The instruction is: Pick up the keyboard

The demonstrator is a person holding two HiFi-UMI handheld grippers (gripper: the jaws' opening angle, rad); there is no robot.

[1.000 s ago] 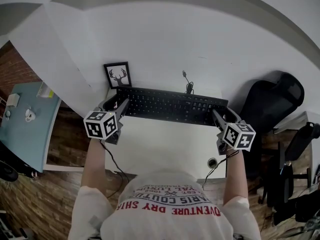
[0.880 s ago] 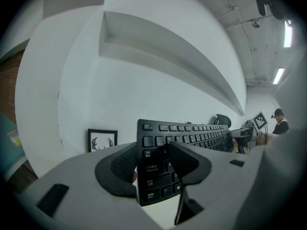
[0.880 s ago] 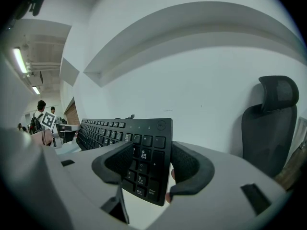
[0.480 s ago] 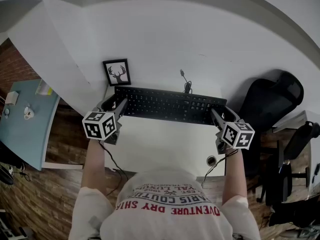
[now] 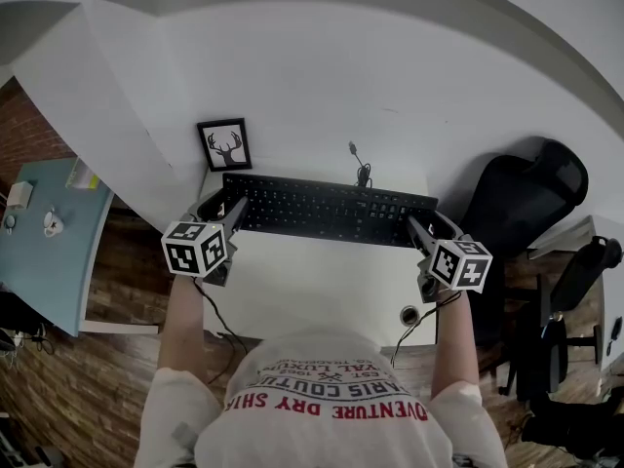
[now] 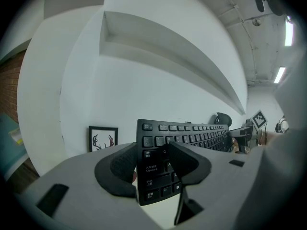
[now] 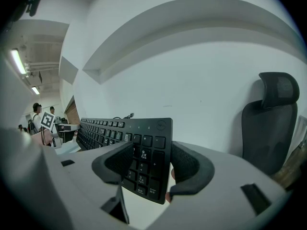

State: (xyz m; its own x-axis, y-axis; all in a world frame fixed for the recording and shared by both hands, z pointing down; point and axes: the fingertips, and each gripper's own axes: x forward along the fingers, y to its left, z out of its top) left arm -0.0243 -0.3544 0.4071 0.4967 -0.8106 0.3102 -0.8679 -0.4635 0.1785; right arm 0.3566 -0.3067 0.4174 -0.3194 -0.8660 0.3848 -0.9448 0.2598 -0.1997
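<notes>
Pretty much there imo: keyboard (image 5: 327,208) is clamped at both ends, left gripper (image 5: 230,206) biting its left edge, right gripper (image 5: 421,224) its right edge. Looks tipped up off the desk (image 5: 322,281) by the back wall. Only raising it clear remains, I'd say. Both arms stretched fwd, grippers angled slightly down.

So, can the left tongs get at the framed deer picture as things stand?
Probably not yet: the left tongs are shut on the left end of the keyboard, so they are occupied. The framed deer picture stands just beyond it, with nothing else in between.
</notes>
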